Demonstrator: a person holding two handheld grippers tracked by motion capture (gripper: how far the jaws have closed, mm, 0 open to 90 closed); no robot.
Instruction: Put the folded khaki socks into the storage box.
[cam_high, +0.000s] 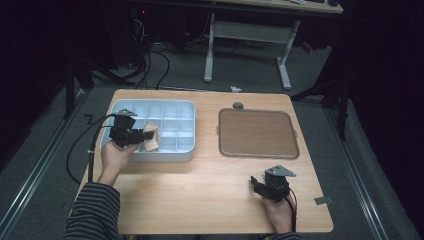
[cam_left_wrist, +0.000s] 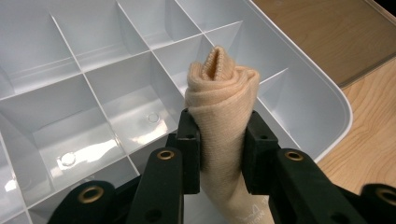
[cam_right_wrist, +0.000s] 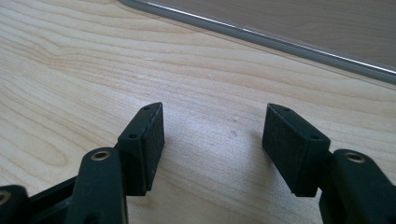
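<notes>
My left gripper is shut on a rolled beige sock, its two black pads pressing the roll from both sides. It holds the sock over the white divided organizer box, above the compartments near the box's front edge. From above, the sock hangs over the box at the table's left, in front of the left gripper. My right gripper rests low over bare wood with its jaws apart and nothing between them; in the high view the right gripper sits at the front right of the table.
A brown flat tray lies at the right half of the table, with a small grey knob behind it. The tray's grey rim runs just beyond my right gripper. A desk frame and cables stand on the floor past the table.
</notes>
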